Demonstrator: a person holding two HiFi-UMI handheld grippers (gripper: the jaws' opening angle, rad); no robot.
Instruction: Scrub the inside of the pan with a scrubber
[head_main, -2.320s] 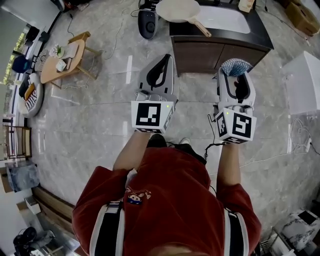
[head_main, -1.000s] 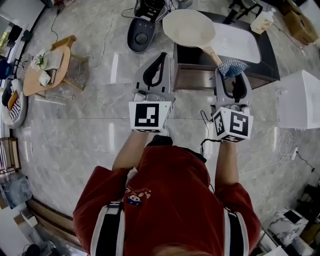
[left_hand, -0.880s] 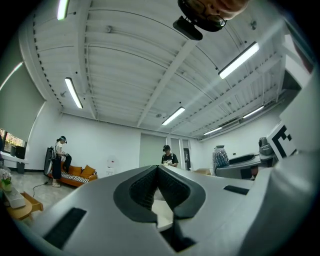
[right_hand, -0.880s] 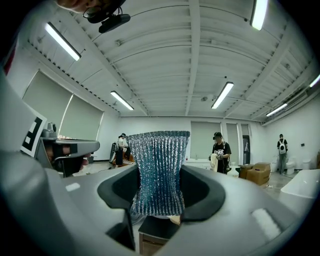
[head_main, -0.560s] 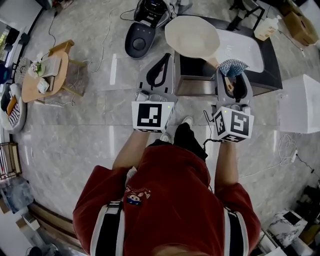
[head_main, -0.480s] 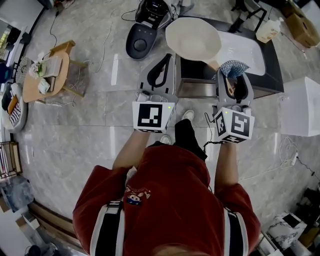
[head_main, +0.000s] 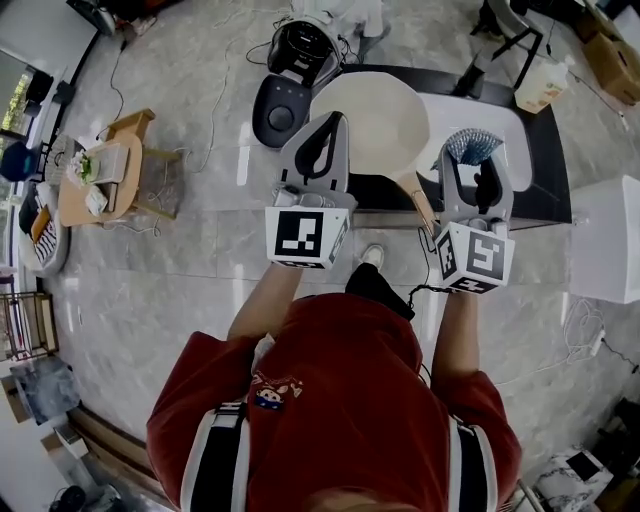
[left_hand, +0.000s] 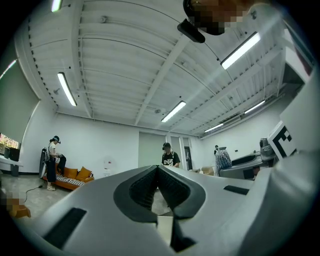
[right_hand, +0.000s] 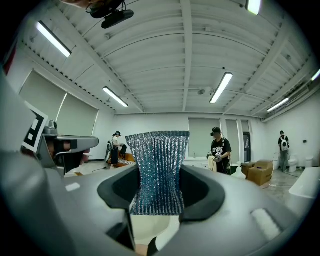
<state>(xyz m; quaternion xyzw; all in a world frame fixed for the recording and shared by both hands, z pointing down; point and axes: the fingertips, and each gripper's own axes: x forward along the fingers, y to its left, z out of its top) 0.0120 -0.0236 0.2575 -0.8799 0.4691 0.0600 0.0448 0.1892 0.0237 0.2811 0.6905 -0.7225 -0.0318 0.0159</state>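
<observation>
The right gripper (head_main: 470, 165) is clamped on a blue mesh scrubber (head_main: 472, 145), which sticks out past its jaws. The left gripper (head_main: 335, 122) is closed, jaws pressed together with nothing between them. The cream pan (head_main: 385, 120) lies on the dark tabletop (head_main: 545, 170), its handle pointing back between the two grippers.

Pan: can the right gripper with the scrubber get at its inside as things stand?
Probably yes. The pan faces up with nothing in it, and the right gripper, shut on the scrubber, is just to its right with nothing between; it points upward, so must tip down.
</observation>
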